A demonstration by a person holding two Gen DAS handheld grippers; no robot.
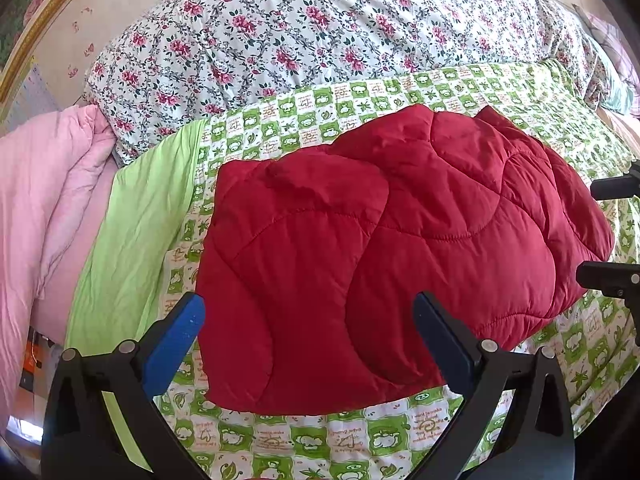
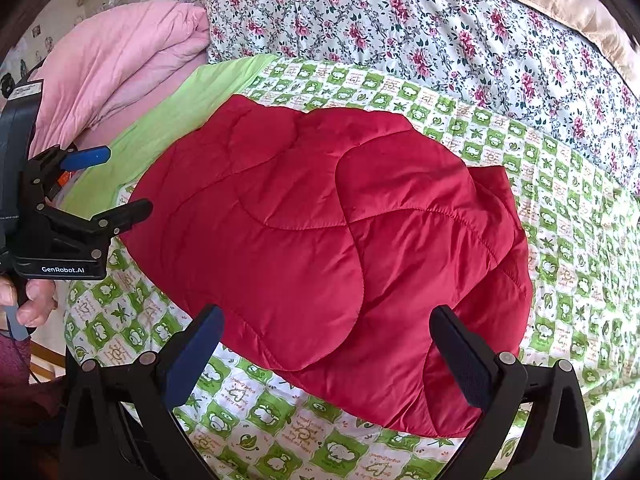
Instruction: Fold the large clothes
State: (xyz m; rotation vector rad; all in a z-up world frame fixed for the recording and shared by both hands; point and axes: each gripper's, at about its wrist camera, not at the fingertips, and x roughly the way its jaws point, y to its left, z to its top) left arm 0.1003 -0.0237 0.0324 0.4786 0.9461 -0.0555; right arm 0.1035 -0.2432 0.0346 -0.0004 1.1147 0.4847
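With my left gripper (image 1: 308, 316) and right gripper (image 2: 328, 332) both wide open and empty, the puffy red jacket (image 1: 400, 240) may spring unfolded.

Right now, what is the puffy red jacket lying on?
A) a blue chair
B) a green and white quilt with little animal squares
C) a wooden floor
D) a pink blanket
B: the red quilted jacket rests folded on the green and white checked quilt, which shows all around its edges; the pink blanket lies off to the side, not under it.
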